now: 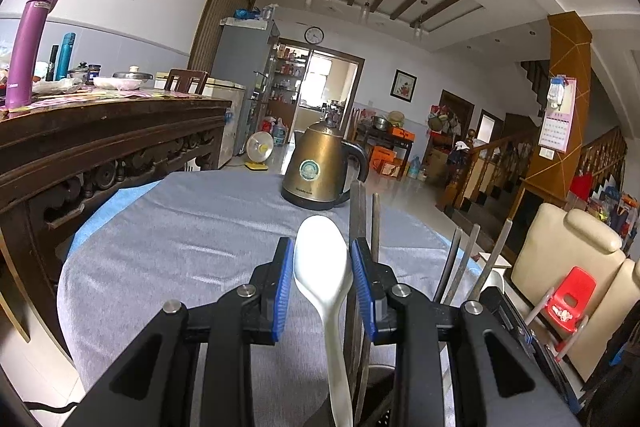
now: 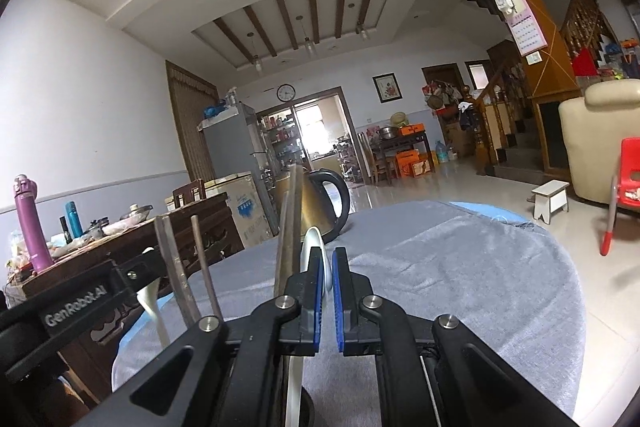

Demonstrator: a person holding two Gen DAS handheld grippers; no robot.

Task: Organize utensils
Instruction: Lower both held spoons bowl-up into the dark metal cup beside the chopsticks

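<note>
Grey cloth (image 1: 180, 247) covers the round table, a brass kettle (image 1: 320, 171) standing at its far side. Between the blue pads of the left gripper (image 1: 322, 281) stands a white spoon (image 1: 322, 267), bowl up, held about its neck with the jaws part-way closed. Its handle runs down toward a dark holder at the bottom edge, where metal chopsticks (image 1: 362, 215) stand upright just beside. The right gripper (image 2: 328, 291) is fully closed on nothing; a second white spoon (image 2: 310, 247) stands just past its left pad. To seat the spoon well, lower it straight, clear of the chopsticks, and release only once its handle rests inside.
</note>
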